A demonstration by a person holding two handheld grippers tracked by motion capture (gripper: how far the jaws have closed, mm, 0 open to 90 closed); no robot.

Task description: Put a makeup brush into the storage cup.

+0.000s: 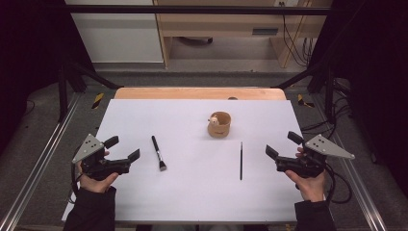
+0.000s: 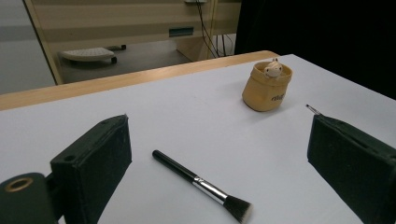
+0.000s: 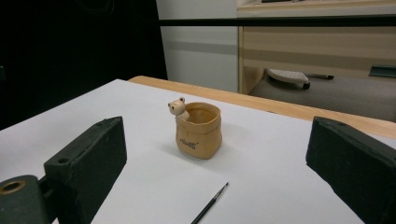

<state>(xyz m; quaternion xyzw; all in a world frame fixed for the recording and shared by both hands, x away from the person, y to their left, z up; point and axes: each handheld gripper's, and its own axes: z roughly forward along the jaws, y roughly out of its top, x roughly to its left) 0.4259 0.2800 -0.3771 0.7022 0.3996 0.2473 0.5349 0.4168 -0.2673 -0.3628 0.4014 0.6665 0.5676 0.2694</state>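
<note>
Your two grippers sit nearest the camera in the high view, one at each lower corner of the white sheet. Your left gripper (image 1: 126, 148) has its jaws spread wide with nothing between them, and your right gripper (image 1: 284, 145) is the same: jaws wide apart and empty. Both point inward across the sheet.

Just beside your left gripper lies the flat-headed brush (image 1: 159, 153), black handle toward the far edge, metal ferrule and bristles toward you. In the left gripper view the brush (image 2: 201, 184) lies on the sheet between the two jaws, further off and untouched. Near your right gripper lies the thin paintbrush (image 1: 241, 160), a slim black stick running straight from near to far; in the right gripper view its far end (image 3: 211, 202) shows low between the jaws, also untouched.

Beyond and between the two brushes stands the small tan pot (image 1: 219, 125), upright, with a little pale animal figure peeking over its rim. It is well apart from both grippers. Nothing lies between either gripper and the brush nearest it.

Your bench (image 1: 199, 93) is wooden, showing as a strip along the far edge, and the white sheet (image 1: 192, 192) covers almost all of it. Metal rails run along both sides. Past the bench you have grey floor, a light wooden desk with cables hanging at its right, and dark curtains to either side.
</note>
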